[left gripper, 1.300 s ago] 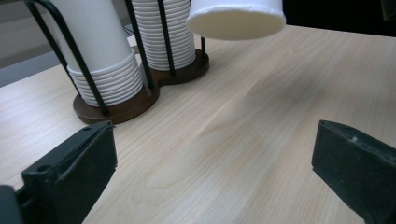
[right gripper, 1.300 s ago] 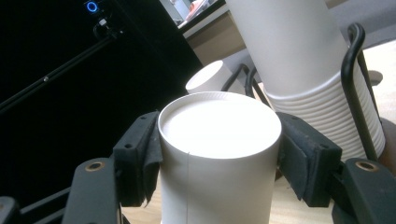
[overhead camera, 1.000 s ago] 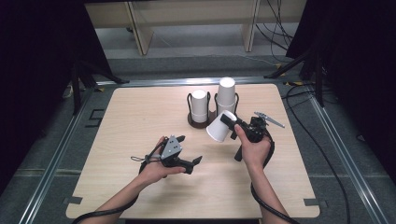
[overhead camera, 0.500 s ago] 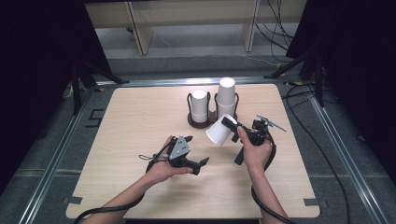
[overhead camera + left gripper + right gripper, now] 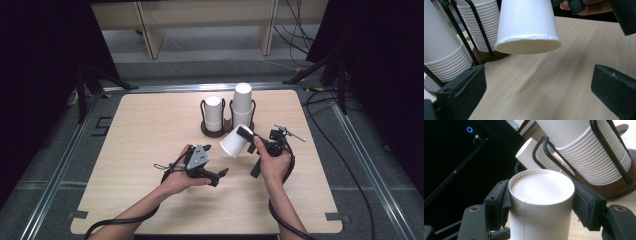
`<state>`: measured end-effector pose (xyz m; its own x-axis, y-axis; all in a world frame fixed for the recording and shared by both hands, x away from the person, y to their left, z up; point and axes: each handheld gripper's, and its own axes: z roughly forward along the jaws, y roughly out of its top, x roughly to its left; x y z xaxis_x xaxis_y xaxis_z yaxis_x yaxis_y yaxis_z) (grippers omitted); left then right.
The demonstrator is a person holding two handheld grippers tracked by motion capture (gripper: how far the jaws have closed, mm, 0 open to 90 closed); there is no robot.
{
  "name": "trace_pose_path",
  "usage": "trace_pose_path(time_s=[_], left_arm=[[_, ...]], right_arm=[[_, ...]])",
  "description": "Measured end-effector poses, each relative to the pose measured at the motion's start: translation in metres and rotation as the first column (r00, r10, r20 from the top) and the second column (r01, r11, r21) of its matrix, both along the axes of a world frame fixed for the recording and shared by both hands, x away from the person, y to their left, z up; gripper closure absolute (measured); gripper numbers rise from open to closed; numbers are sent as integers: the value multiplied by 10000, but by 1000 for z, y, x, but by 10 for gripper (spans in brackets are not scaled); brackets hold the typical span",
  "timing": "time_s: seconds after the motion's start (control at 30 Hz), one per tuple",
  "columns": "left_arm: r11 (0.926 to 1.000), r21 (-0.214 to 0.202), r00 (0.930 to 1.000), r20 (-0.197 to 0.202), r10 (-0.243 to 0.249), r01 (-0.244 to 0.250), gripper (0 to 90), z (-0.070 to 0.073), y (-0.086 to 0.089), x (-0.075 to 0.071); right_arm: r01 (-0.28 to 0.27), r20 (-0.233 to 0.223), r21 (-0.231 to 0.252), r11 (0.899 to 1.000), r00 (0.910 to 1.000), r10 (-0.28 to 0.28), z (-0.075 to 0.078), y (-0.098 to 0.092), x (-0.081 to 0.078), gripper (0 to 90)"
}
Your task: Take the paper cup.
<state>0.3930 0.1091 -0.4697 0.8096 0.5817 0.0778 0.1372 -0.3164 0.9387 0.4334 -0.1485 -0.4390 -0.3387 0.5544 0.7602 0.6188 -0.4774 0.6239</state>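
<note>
Compared with the earlier high view frames, the left gripper (image 5: 223, 172) has shifted rightward across the table toward the frame centre, while the right gripper (image 5: 241, 134) and its load sit in much the same spot. In the high view the right gripper, just right of centre, is clamped on a single white paper cup (image 5: 235, 141), which is tilted with its open mouth facing lower left, lifted off the wooden table (image 5: 140, 135). The right gripper view confirms the hold: both black pads (image 5: 504, 202) press the cup's sides near its closed base, which faces the camera at centre frame (image 5: 541, 192). The left gripper rests low at centre of the high view, jaws pointing right toward the cup; in the left gripper view its two jaws stand wide apart at the lower left and lower right corners with nothing but table surface between them, so it is open and holding nothing. That view shows the cup (image 5: 526, 25) hanging at upper centre, rim downward, above the table and apart from the left jaws. Behind the held cup, in the upper centre of the high view, a dark wire-framed cup holder (image 5: 227, 127) carries two stacks of inverted paper cups, a shorter stack (image 5: 213, 112) on the left and a taller stack (image 5: 242, 102) on the right. The held cup lies just in front of the taller stack, not touching it as far as can be judged.
</note>
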Motion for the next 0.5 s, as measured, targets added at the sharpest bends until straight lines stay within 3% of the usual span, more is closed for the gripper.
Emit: trace_pose_path(time_s=[0.03, 0.07, 0.1, 0.13, 0.2, 0.23, 0.27, 0.5], left_arm=[[10000, 24, 10000, 14, 2, -2, 0, 1, 0, 1], [10000, 37, 10000, 32, 10, -10, 0, 1, 0, 1], [10000, 57, 10000, 38, -33, 33, 0, 1, -1, 1], [10000, 7, 10000, 76, -62, 62, 0, 1, -2, 1], [9998, 126, 9999, 75, -126, 125, 0, 1, -3, 1], [9999, 39, 9998, 96, -152, 151, 0, 0, -4, 1], [9999, 77, 9999, 94, -144, 143, 0, 0, -5, 1], [9995, -173, 9994, 211, -256, 260, 0, -2, -9, 4]], right_arm=[[32, 311, -155, 9999, 9995, -27, -2, -1, 2, 349], [5, 280, -53, 10000, 9996, -3, -2, -2, 1, 350], [-18, -70, 239, 9997, 10000, 19, 0, -2, 0, 349], [80, 372, -199, 9998, 9993, -73, -3, -4, 2, 349], [62, -134, 299, 9995, 9999, -58, -1, -4, 0, 349], [137, 398, -130, 9998, 9991, -131, -5, -7, 3, 349], [109, 123, 127, 9999, 9999, -111, -5, -7, 2, 349], [77, -514, 510, 9987, 9987, -51, -8, -5, 0, 350]])
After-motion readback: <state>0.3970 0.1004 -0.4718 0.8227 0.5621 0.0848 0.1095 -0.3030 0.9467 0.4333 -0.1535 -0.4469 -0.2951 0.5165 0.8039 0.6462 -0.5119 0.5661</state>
